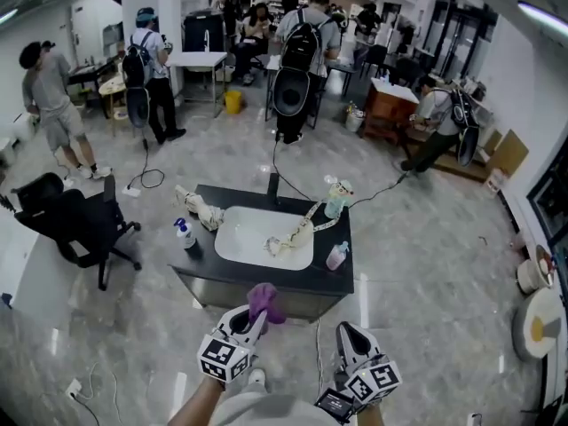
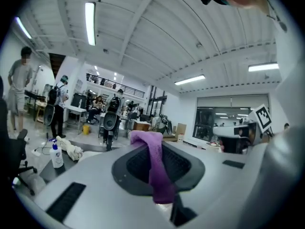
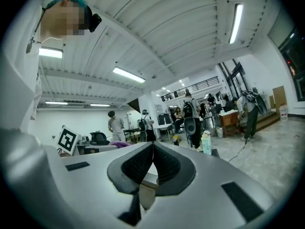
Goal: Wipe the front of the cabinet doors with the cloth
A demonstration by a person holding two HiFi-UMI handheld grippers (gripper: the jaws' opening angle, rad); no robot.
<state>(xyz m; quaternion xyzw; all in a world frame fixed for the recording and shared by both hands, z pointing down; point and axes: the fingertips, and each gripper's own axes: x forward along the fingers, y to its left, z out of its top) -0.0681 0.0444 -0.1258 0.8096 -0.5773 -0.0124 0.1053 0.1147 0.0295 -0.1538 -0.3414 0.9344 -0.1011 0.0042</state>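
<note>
A purple cloth (image 1: 264, 301) is pinched in my left gripper (image 1: 252, 320), which is shut on it just above the near top edge of the dark cabinet (image 1: 213, 288). In the left gripper view the cloth (image 2: 157, 170) hangs over and down between the jaws of the left gripper (image 2: 149, 145). My right gripper (image 1: 349, 335) is held beside it, to the right and slightly nearer, shut with nothing in it. In the right gripper view the two pads of the right gripper (image 3: 153, 148) meet at the tip. The cabinet's door fronts are mostly hidden from above.
The cabinet top holds a white basin (image 1: 232, 248), a spray bottle (image 1: 185, 234), a pink bottle (image 1: 337, 256), a green bottle (image 1: 335, 201) and pale rags (image 1: 201, 208). A black office chair (image 1: 75, 224) stands to the left. Several people stand farther back. Cables lie on the floor.
</note>
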